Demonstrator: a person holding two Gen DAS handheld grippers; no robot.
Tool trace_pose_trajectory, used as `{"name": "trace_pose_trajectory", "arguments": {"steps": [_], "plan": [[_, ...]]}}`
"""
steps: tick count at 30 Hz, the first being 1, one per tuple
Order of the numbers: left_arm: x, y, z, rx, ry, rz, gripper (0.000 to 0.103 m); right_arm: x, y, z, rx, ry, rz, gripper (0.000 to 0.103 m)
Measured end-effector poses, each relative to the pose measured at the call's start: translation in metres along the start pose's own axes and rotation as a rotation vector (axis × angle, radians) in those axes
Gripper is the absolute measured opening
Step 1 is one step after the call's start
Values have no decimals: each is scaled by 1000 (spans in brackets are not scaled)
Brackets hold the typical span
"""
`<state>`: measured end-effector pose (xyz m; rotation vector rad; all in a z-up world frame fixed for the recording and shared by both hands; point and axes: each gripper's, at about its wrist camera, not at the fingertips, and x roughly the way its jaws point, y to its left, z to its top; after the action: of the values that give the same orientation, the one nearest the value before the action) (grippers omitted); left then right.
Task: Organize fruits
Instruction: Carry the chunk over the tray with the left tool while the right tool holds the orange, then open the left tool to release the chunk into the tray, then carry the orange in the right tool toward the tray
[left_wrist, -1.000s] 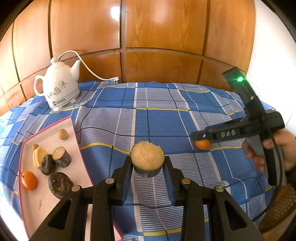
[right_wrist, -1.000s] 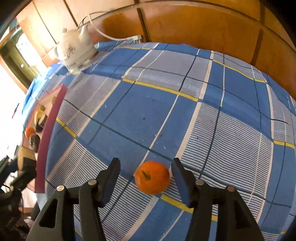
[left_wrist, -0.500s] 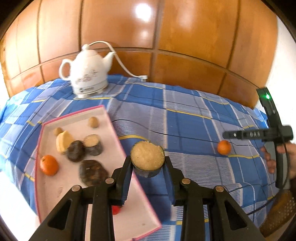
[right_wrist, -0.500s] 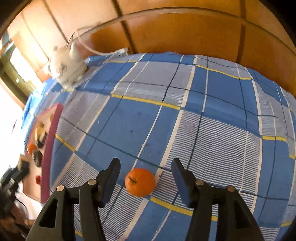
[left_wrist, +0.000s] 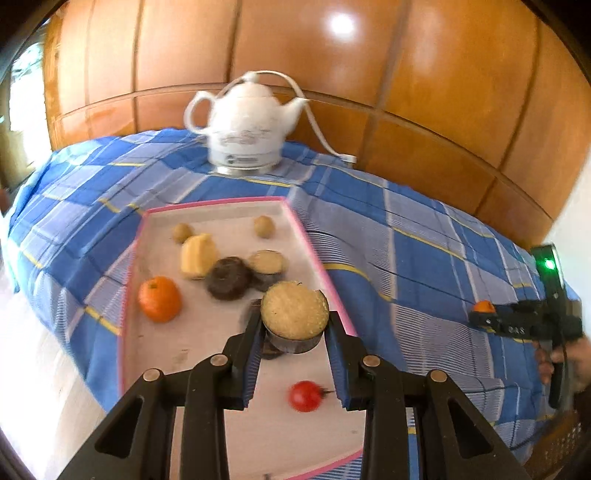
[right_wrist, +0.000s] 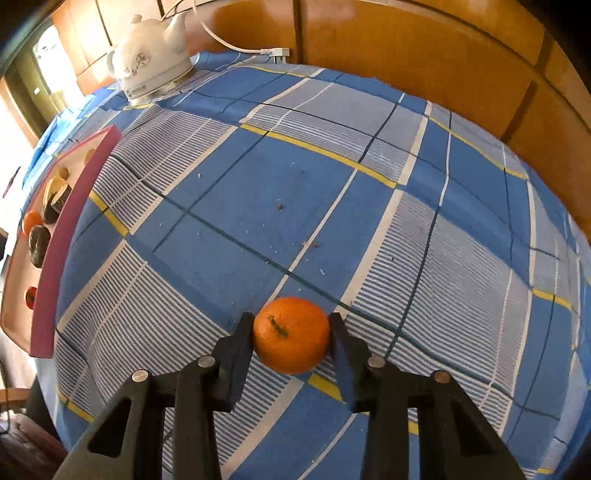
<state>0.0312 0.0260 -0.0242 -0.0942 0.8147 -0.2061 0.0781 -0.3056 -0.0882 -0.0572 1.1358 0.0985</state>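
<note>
Wood panelling all round the back, and a blue checked cloth (right_wrist: 258, 192) over the desk, with a white kettle (left_wrist: 251, 122) parked at the far edge.

Starting at the right gripper (right_wrist: 291, 338): its fingers (right_wrist: 236, 345) have just been closing and now sit against both sides of the loose orange (right_wrist: 291, 334), one pad left, one right, so I'd call that clenched on it. The fruit is round, so no long axis to worry about; it looks like it's still resting on the cloth, stem scar facing the camera. What matters from here is direction: the pink-rimmed tray (right_wrist: 55, 236) is well off to that gripper's left, across a wide stretch of bare cloth, so the carry has to go leftwards.

Left gripper (left_wrist: 295, 328) has its fingers (left_wrist: 251, 339) gripping a cut fruit (left_wrist: 295, 314), a dark-skinned round thing with a pale flat face on top, and it's already hanging over the tray, near the right-hand rim (left_wrist: 317, 258). Below and past it in the tray: a small red fruit (left_wrist: 306, 396), another orange (left_wrist: 159, 298), some dark pieces (left_wrist: 229, 277), a yellowish chunk (left_wrist: 197, 256).

So the left hand is the nearer one by far; its drop is basically straight down. Right has the long trip, and I'd guess it should aim for the empty near end so the two don't bump.
</note>
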Motion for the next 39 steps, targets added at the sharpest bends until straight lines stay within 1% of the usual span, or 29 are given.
{"name": "trace_pose_trajectory", "arguments": {"steps": [2,6,10,12,15,20,24,25,28,30,31,35,39], "plan": [[-2,15,1,-33,-2,23,33,-1,1,-1,-14,-2,-18,40],[-8,51,-1,-123,-4,82,33,-1,4,-2,-24,-4,-25,40],[-6,77,-9,-187,26,108,33,-2,5,-1,-26,-1,-20,40],[-2,80,-13,-189,44,105,33,-1,5,-1,-25,0,-17,40],[6,76,-16,-186,68,79,33,0,6,0,-26,1,-13,40],[24,70,-8,-165,86,65,33,0,6,0,-25,1,-11,40],[41,67,-2,-137,101,72,34,0,6,0,-25,1,-11,40],[46,67,-1,-127,102,80,36,0,6,0,-25,1,-11,40],[54,70,-3,-128,113,98,38,0,6,0,-24,1,-10,40],[54,71,-6,-132,117,101,40,0,6,0,-24,2,-10,40],[54,71,-7,-135,117,102,42,1,6,0,-23,2,-10,40],[44,71,-10,-144,93,116,47,1,6,1,-25,3,-11,40],[33,68,-14,-145,71,133,48,1,7,1,-26,1,-12,40]]}}
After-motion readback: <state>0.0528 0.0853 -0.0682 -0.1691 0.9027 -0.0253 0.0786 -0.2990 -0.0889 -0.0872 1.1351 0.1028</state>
